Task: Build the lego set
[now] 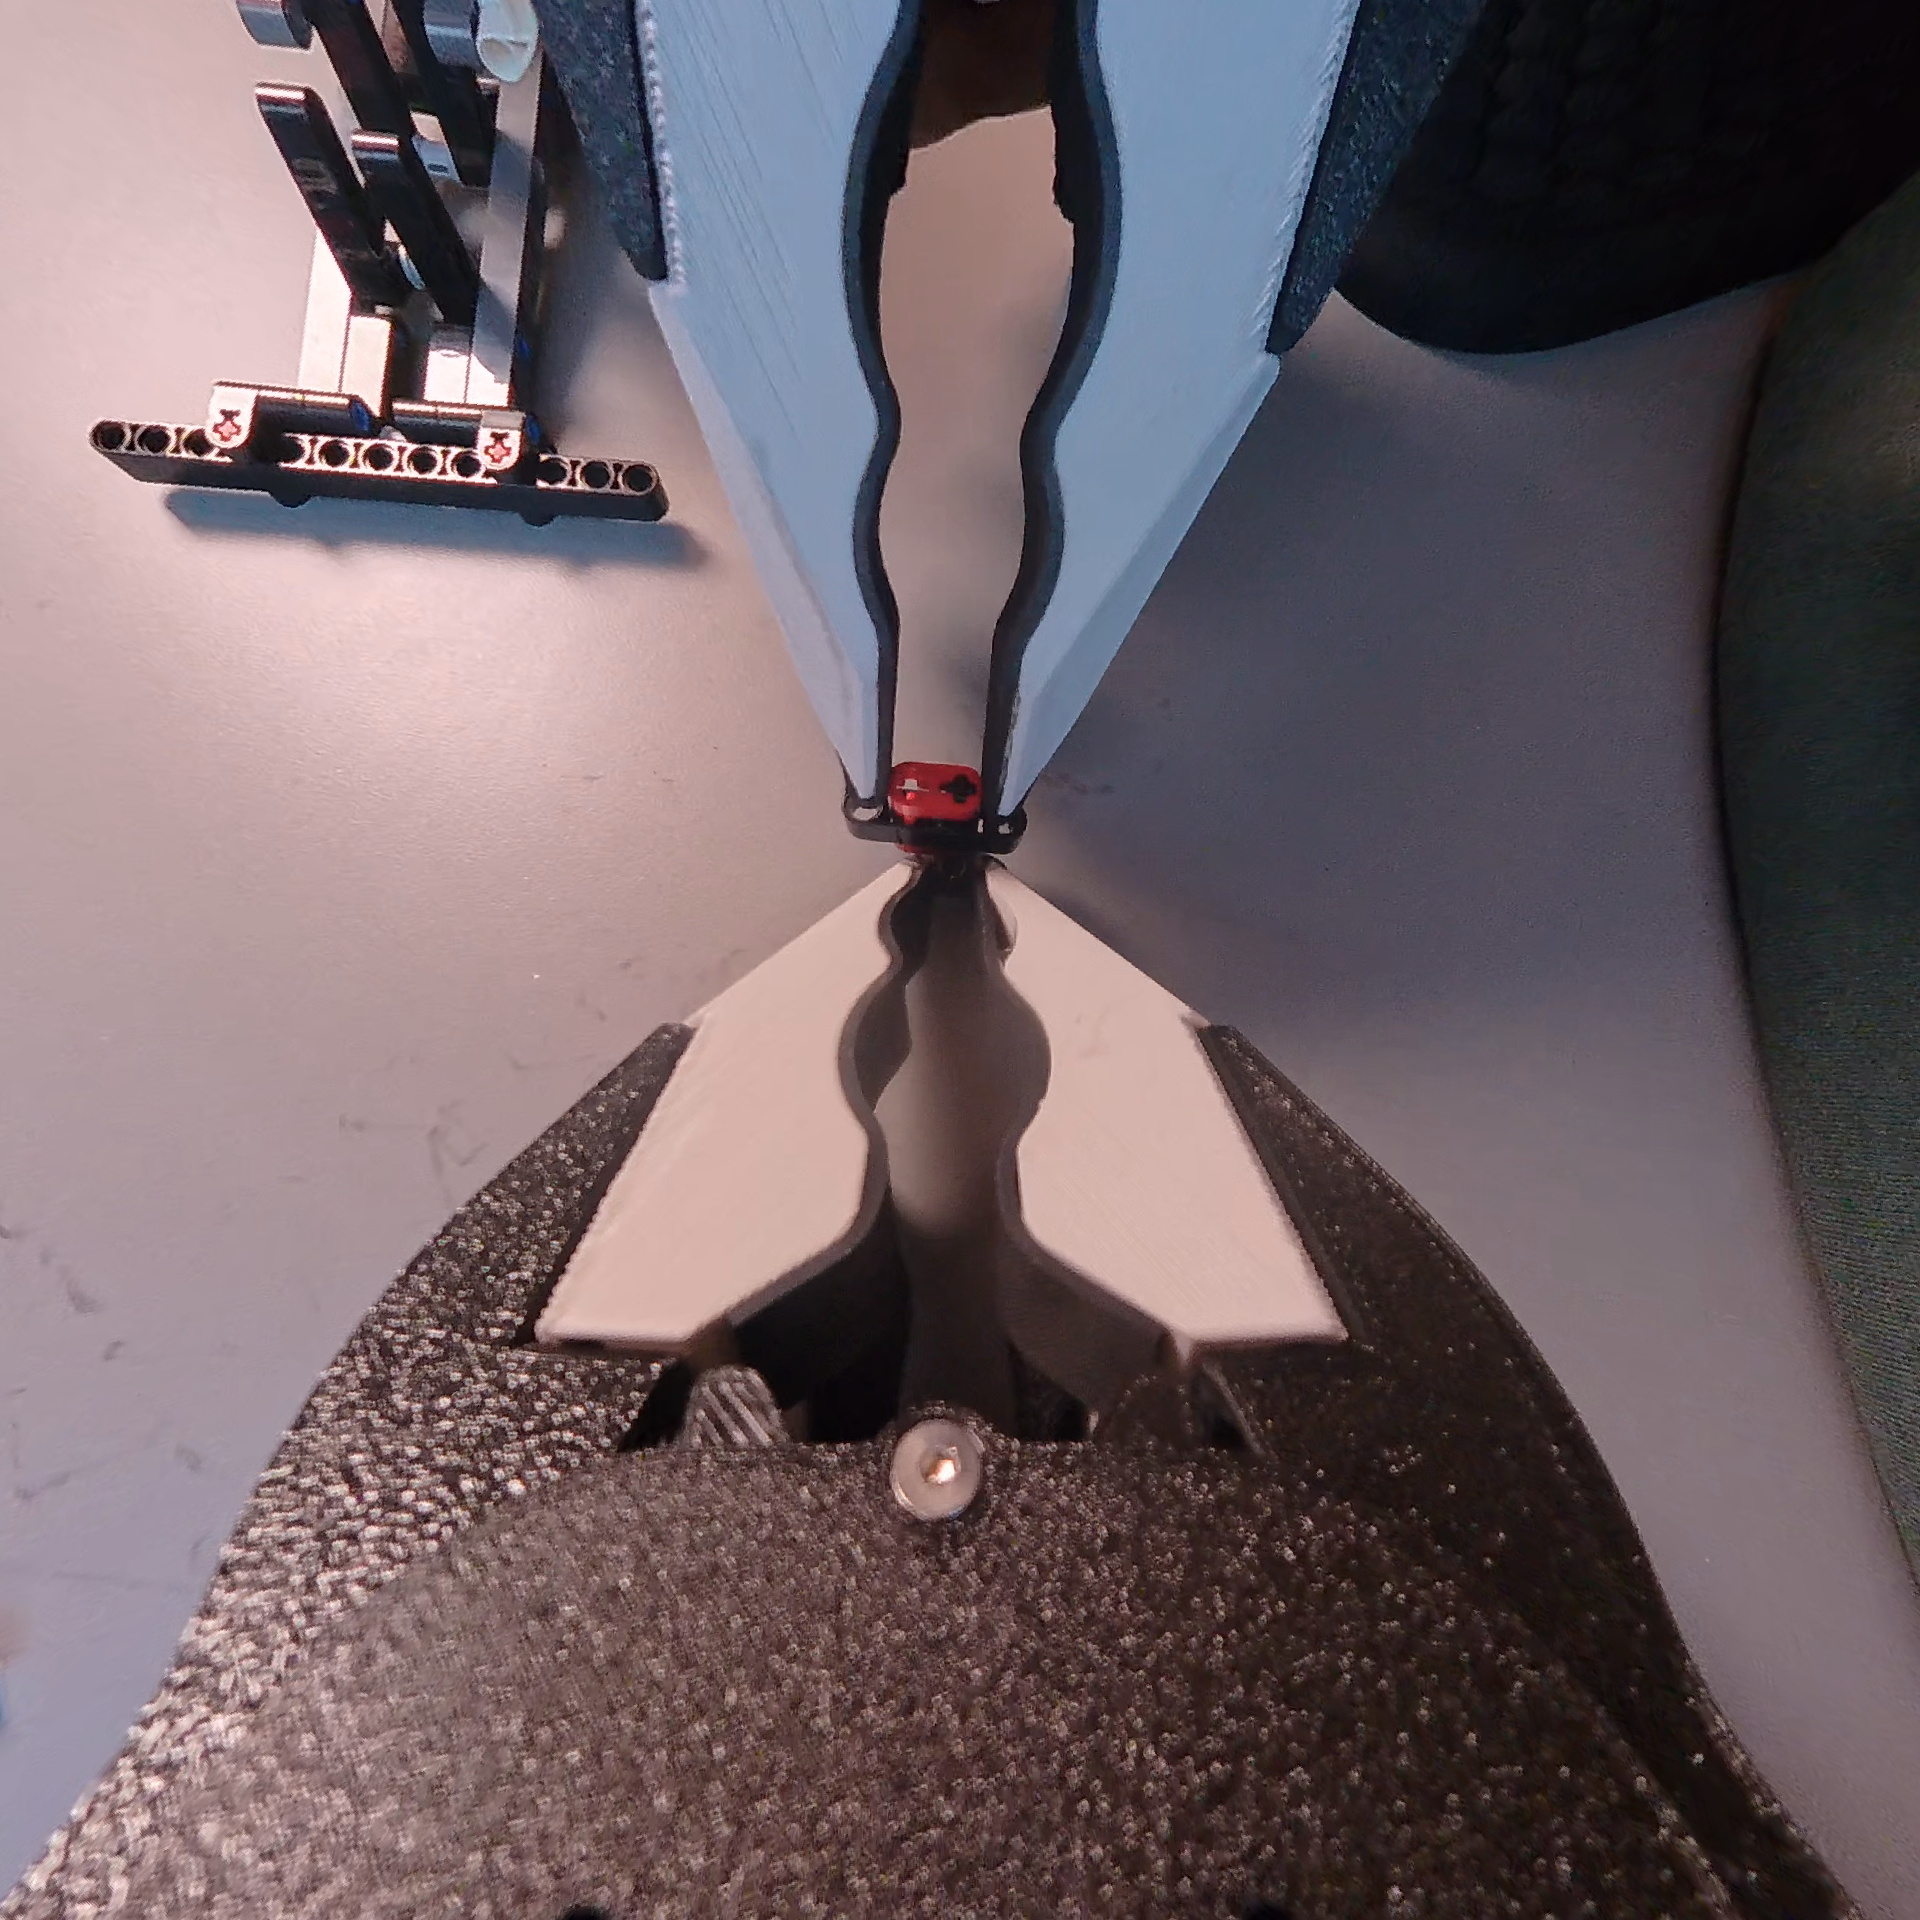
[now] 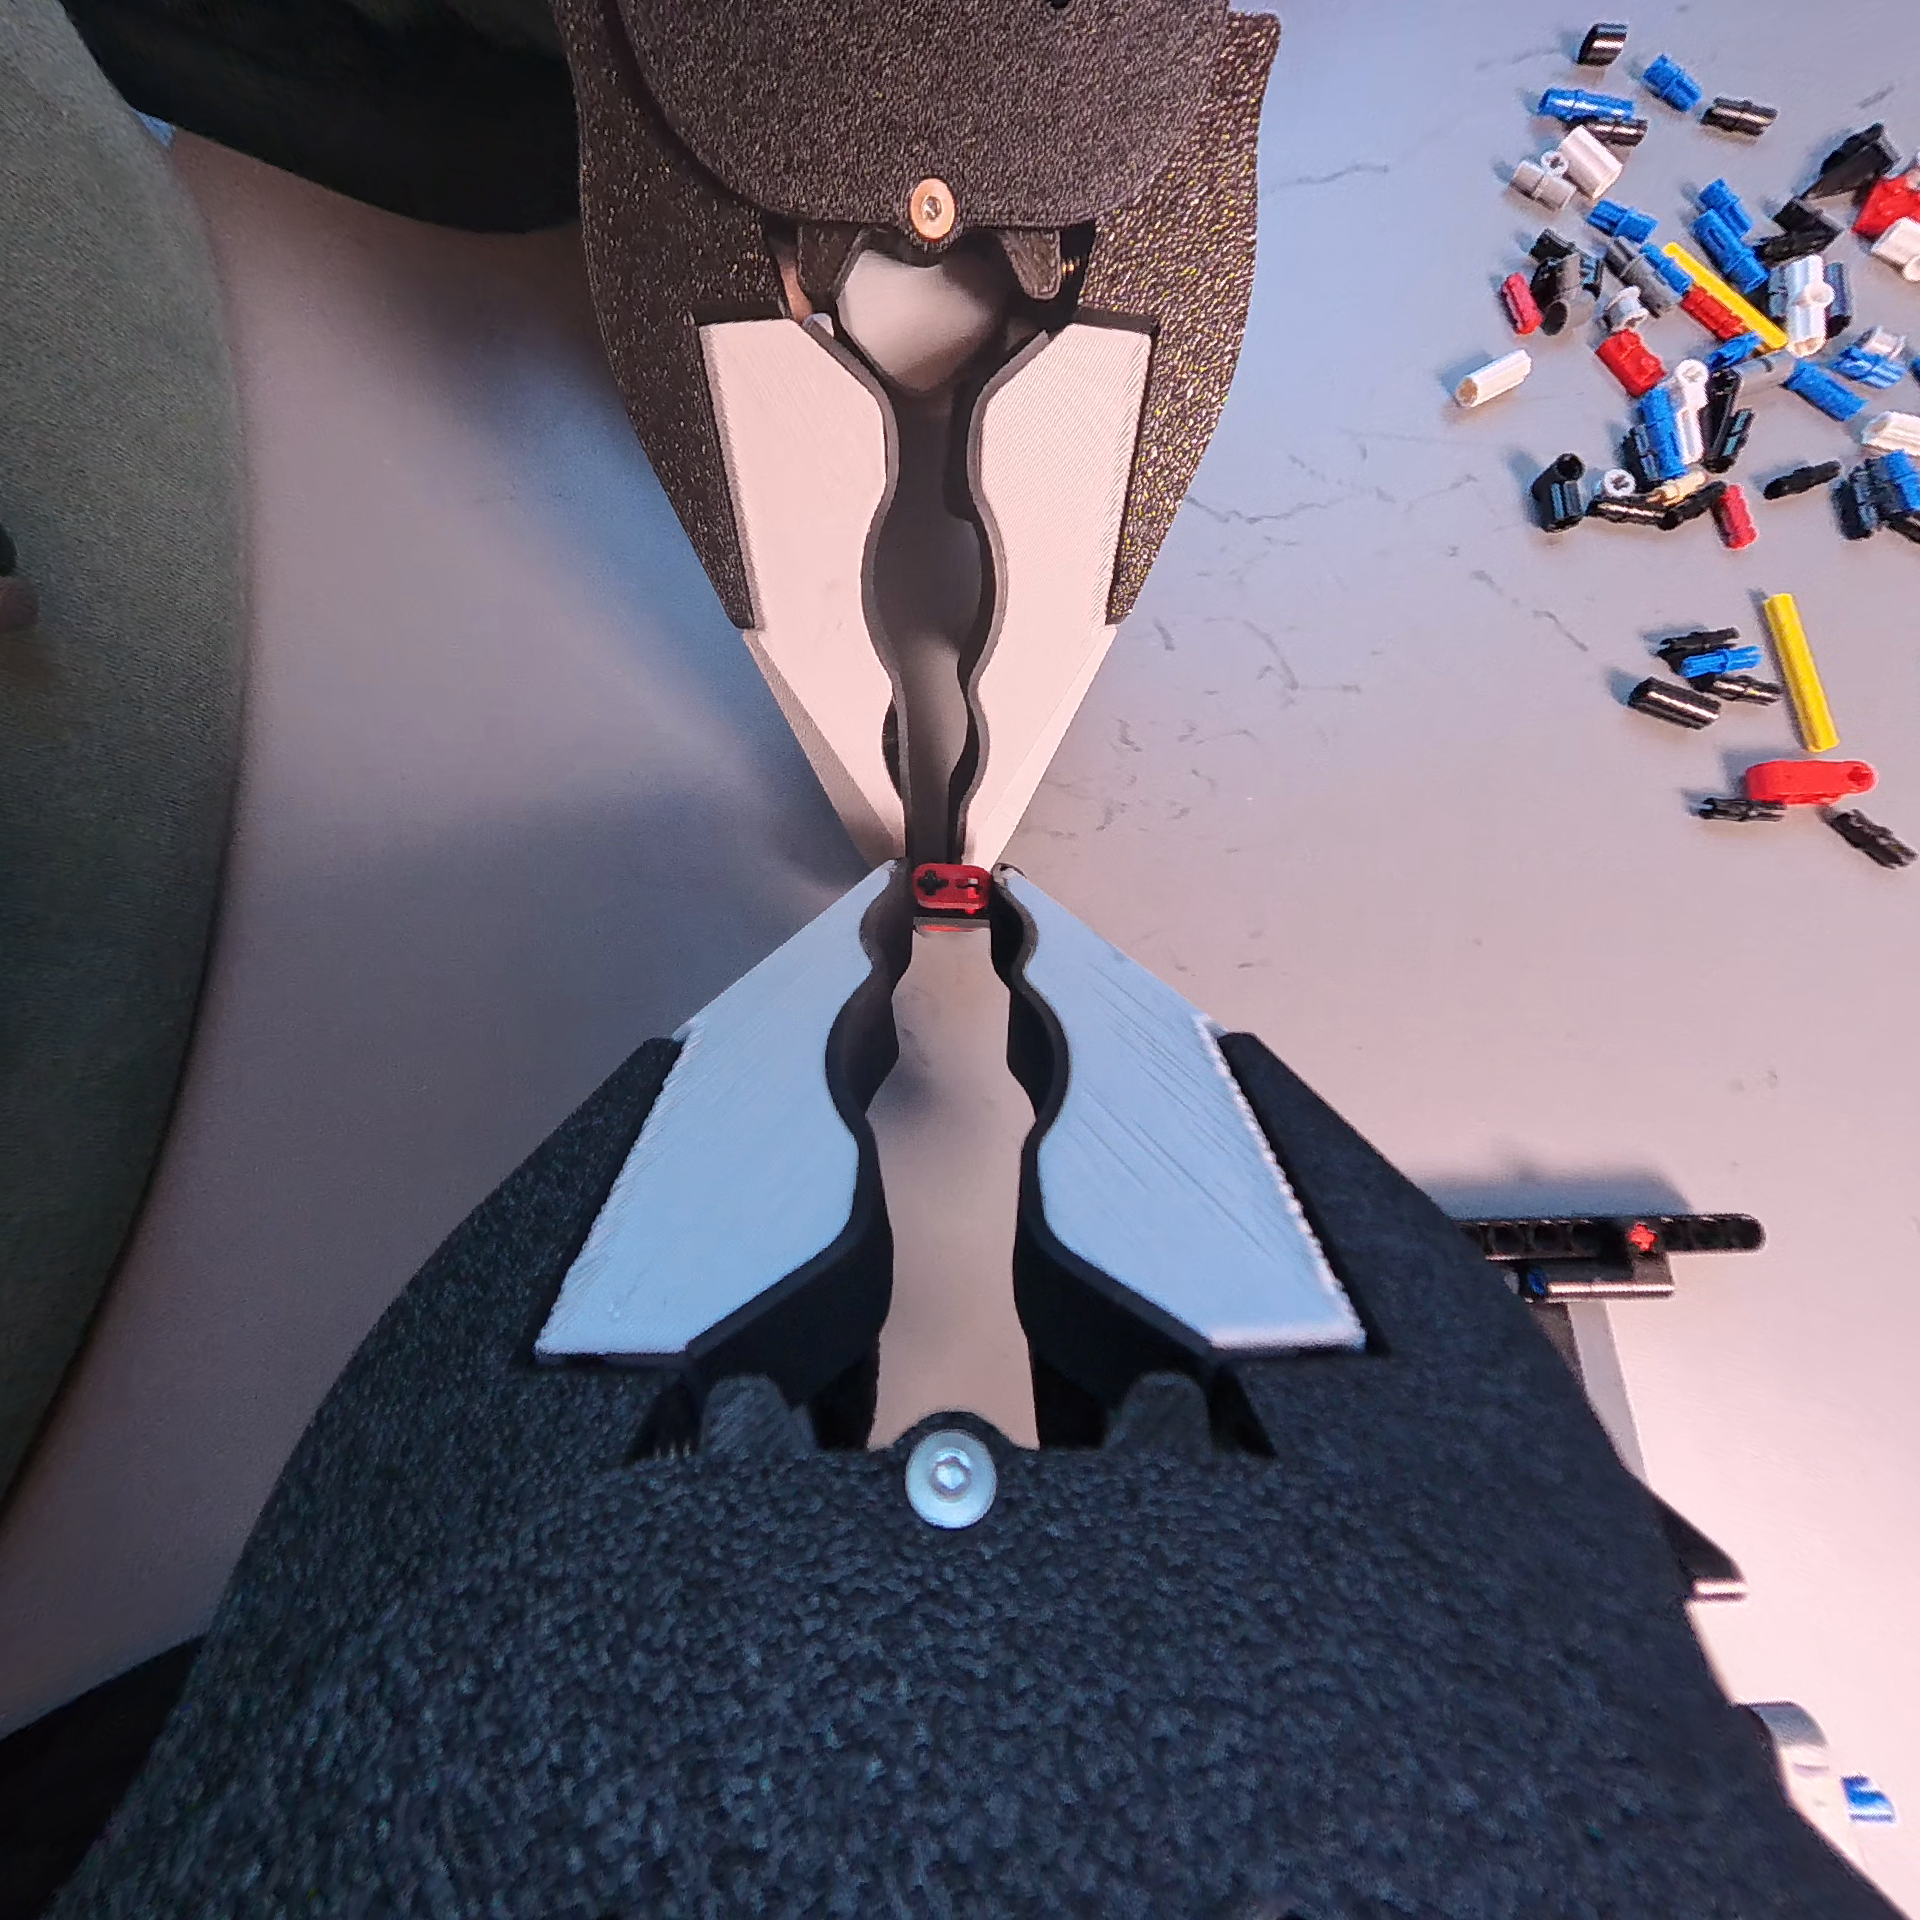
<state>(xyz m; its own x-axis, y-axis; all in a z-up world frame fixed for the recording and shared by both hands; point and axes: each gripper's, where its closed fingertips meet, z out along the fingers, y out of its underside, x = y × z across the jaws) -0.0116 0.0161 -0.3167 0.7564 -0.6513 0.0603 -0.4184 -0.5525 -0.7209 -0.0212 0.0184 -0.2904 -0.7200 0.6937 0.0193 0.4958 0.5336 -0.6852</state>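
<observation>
A small red Lego connector (image 1: pixel 935 792) is pinched between the tips of my right gripper (image 1: pixel 935 821), which comes down from the top of the left wrist view. My left gripper (image 1: pixel 940 878) meets it tip to tip from below, its jaws closed to a thin slit against the connector's underside. What lies between them is hidden. In the right wrist view the red connector (image 2: pixel 948 885) sits between the tips of my right gripper (image 2: pixel 948 883), and my left gripper (image 2: pixel 935 847) points down at it from above. Both are held above the pale table.
A black Technic beam assembly (image 1: pixel 374 457) lies on the table at the upper left; it also shows in the right wrist view (image 2: pixel 1621 1247). A pile of loose small pieces (image 2: pixel 1714 312), a yellow axle (image 2: pixel 1797 675) and a red beam (image 2: pixel 1808 779) lie at the right. A green cushion (image 1: pixel 1829 727) borders the table. Left and right tips are no more than a few centimetres apart. The red beam (image 2: pixel 1808 779) is about equally far from each gripper, around 20 centimetres.
</observation>
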